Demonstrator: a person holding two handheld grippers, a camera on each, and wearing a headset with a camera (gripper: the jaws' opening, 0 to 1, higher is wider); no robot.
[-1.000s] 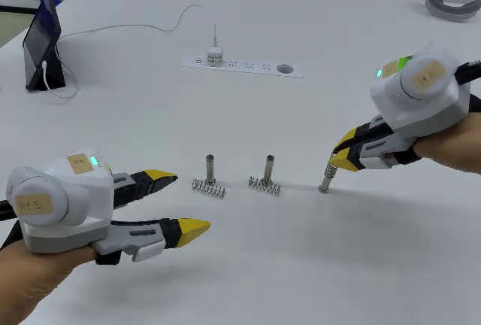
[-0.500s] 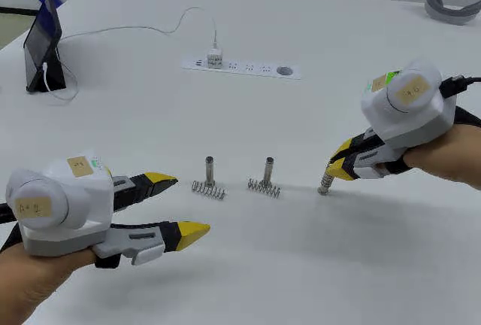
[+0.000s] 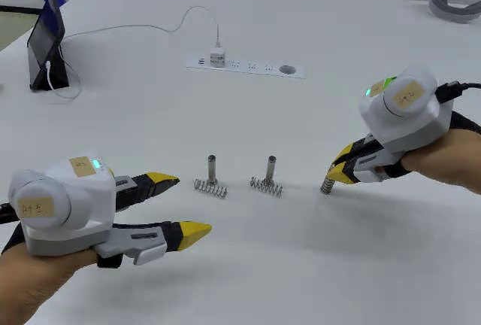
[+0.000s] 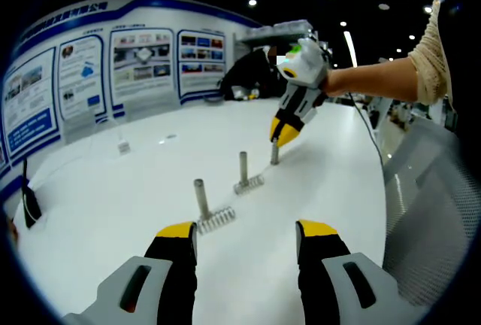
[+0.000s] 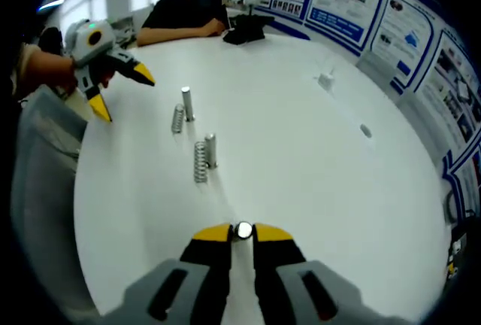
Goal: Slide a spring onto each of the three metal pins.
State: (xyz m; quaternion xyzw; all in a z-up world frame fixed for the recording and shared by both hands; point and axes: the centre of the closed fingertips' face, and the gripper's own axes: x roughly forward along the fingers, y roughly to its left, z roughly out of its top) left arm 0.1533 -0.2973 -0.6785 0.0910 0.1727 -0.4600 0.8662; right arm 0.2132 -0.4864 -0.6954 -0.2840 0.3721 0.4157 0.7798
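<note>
**Right tool down on the right pin; first spring nearly home**

In the head view, starting at the near left: no change for the left tool (image 3: 192,203), parked as before with jaws wide and nothing held. No change either for the left pin (image 3: 212,168) and middle pin (image 3: 270,168). Both upright and bare, with the left spring (image 3: 210,187) and middle spring (image 3: 266,186) flat on the tabletop (image 3: 248,272), just on the near side of each base. Cannot tell whether touching.

Further right, the change: a drop of the right tool (image 3: 334,174) since a second ago. Puts its tips close over the right pin (image 3: 329,181) and bunches the right spring (image 3: 327,188) low around the shaft. Reads as one spring all but seated, two of three not yet begun.

Across the views:

- **Left gripper view:** looks out between the left tool's own wide jaws at all three pins in a receding row. Ends at the right tool (image 4: 284,133) on the far pin. Too small there to make out coils.
- **Right gripper view:** looks straight along narrow jaws, with yellow tips pinched either side of the round top of the right pin (image 5: 243,229). Hides the spring beneath, shown instead by the head view. Also catches the open left tool (image 5: 128,98) at the far left, beyond the two loose springs lying alongside their pins.
</note>
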